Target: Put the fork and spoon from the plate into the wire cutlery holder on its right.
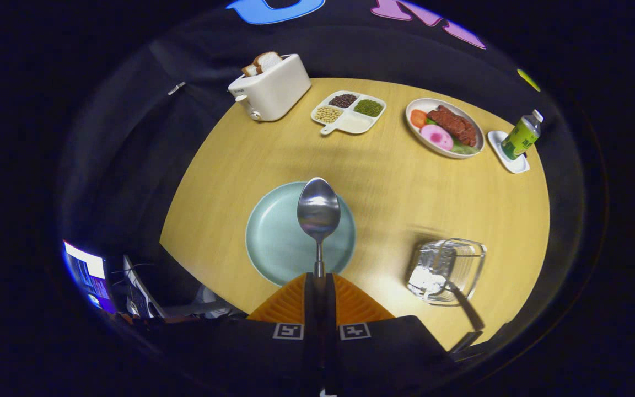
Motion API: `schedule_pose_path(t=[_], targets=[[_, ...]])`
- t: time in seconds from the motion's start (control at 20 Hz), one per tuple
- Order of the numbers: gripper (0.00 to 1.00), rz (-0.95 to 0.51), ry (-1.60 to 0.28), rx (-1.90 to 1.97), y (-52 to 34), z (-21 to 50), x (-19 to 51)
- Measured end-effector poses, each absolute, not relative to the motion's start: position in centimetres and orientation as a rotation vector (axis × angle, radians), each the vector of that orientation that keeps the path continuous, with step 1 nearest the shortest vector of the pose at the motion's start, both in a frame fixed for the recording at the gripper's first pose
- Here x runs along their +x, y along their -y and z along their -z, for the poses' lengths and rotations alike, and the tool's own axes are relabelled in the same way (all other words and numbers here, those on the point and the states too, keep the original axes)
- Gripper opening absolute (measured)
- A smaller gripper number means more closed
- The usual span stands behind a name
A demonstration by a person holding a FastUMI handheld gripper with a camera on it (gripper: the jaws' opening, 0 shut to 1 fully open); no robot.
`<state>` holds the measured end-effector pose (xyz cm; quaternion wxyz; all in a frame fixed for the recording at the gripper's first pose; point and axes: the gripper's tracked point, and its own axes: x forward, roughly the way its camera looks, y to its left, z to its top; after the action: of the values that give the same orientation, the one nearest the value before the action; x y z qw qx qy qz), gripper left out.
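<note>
The tongs [319, 284] are closed tight on the handle of the spoon [318, 211], both fingers pressed against it with hardly any gap left between them. The spoon sticks straight out ahead of the fingers, bowl facing up, and it hangs above the pale green plate [273, 237], which sits on the wooden table [383, 182] just ahead of the fingertips. The plate looks bare under the spoon (its near rim is hidden behind the fingers). To the right of the plate, well apart from it, stands the wire cutlery holder [447, 270]; something shiny seems to lie inside it, possibly the fork, though the blur and glare make it hard to be sure.

Farther across the table, a white toaster [269, 88] with slices of bread [262, 62] in its slots stands at the far left. Beside it is a divided white dish [349, 112] with beans in three of its sections. Next to that is a plate of food [444, 128], and at the far right a green bottle [521, 136] stands on a small white coaster [507, 151]
</note>
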<state>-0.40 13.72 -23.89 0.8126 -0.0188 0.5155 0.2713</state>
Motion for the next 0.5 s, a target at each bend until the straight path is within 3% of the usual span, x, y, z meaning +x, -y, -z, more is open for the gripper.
schedule_pose_path(t=[0.15,0.5], targets=[[0.09,-0.555,-1.154,-0.154,-7.3,22.6,0.2],[0.09,-0.507,-1.484,-0.352,0.9,25.9,-1.1]])
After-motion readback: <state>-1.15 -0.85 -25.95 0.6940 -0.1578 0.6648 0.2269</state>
